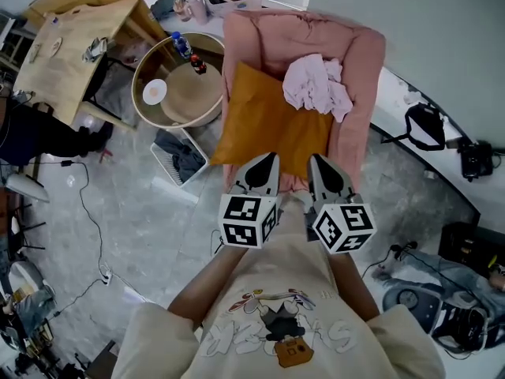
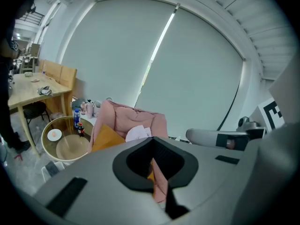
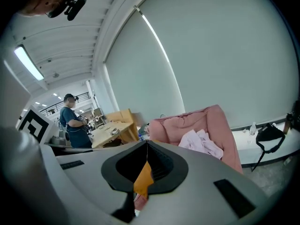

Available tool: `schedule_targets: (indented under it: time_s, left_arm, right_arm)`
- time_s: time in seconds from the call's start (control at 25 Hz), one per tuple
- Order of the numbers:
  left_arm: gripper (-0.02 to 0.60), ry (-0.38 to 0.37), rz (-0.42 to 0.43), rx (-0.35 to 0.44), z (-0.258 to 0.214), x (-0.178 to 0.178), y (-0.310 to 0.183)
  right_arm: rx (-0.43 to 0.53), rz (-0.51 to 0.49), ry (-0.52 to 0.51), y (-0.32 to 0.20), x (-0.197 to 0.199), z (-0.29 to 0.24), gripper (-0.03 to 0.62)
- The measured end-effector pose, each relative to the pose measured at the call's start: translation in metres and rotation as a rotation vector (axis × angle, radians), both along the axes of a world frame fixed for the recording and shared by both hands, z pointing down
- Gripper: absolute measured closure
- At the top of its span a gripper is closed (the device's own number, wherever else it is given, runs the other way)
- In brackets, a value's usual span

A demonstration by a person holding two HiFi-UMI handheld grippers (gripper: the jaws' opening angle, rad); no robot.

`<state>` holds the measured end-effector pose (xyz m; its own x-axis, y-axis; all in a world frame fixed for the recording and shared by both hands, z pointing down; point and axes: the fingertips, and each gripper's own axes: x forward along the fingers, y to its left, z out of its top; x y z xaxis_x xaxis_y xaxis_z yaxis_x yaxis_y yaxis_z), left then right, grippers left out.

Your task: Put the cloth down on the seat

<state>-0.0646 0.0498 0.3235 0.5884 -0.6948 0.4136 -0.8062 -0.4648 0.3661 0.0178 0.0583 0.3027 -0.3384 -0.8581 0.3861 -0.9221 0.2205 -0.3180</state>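
Note:
A crumpled pale pink cloth [image 1: 317, 88] lies on the seat of a pink armchair [image 1: 364, 69], at the back right, next to an orange cushion [image 1: 264, 125]. My left gripper [image 1: 269, 159] and right gripper [image 1: 315, 161] hover side by side over the chair's front edge, both pointing at the seat. Each is shut with nothing between its jaws, and neither touches the cloth. The left gripper view shows the cloth [image 2: 138, 133] beyond the closed left gripper [image 2: 152, 146]. In the right gripper view the cloth [image 3: 202, 142] rests against the chair back, past the closed right gripper [image 3: 147, 146].
A round glass table [image 1: 150, 69] with bottles [image 1: 183, 46] stands left of the chair, and a wooden table [image 1: 71, 46] sits further left. On the floor are a white basket [image 1: 162, 168] and cables. A black bag [image 1: 426, 125] lies to the right. A person [image 3: 72, 123] stands far off.

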Motion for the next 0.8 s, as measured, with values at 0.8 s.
schedule_targets:
  time_s: [0.8]
  left_arm:
    - [0.578,0.089,0.06,0.038,-0.049,-0.04,0.113]
  right_arm:
    - [0.078,0.02,0.068,0.101,-0.039,-0.029,0.572]
